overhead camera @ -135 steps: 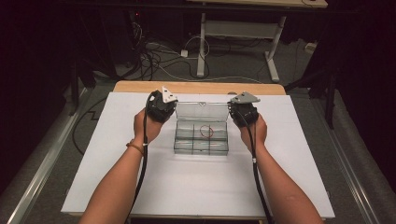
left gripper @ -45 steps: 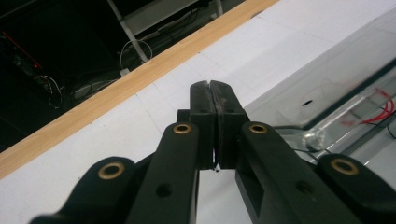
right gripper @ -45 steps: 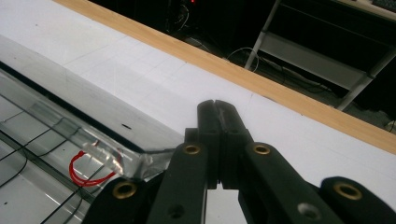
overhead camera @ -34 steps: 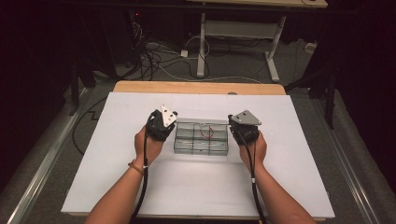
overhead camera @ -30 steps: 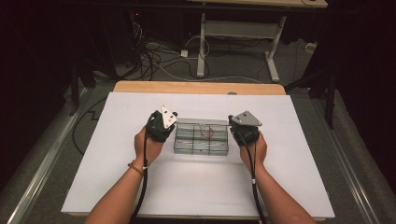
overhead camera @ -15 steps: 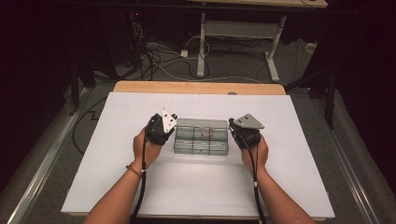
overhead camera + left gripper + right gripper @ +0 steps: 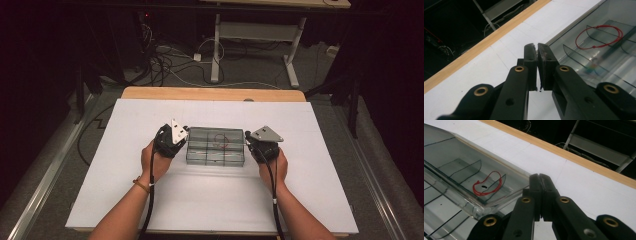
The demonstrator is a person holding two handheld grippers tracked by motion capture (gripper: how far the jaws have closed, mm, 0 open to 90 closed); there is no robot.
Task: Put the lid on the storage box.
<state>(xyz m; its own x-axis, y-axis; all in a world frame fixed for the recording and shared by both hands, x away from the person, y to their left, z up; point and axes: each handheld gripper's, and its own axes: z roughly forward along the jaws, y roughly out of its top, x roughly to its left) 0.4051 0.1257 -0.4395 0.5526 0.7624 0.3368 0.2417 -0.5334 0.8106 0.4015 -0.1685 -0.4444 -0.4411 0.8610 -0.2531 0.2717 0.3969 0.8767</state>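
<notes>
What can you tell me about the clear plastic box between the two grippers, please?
The box is a flat, rectangular case of clear plastic, split by thin dividers into small compartments. Its clear lid looks closed. It lies flat on the white table cover, long side across the table, near the middle. A loop of red string lies in one far compartment. The left gripper and the right gripper sit at its two short ends with jaws shut; whether they touch the box is unclear.

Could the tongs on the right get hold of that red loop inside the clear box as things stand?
Probably not: the red loop lies under the clear box's closed lid, and the right tongs sit shut outside its corner.
</notes>
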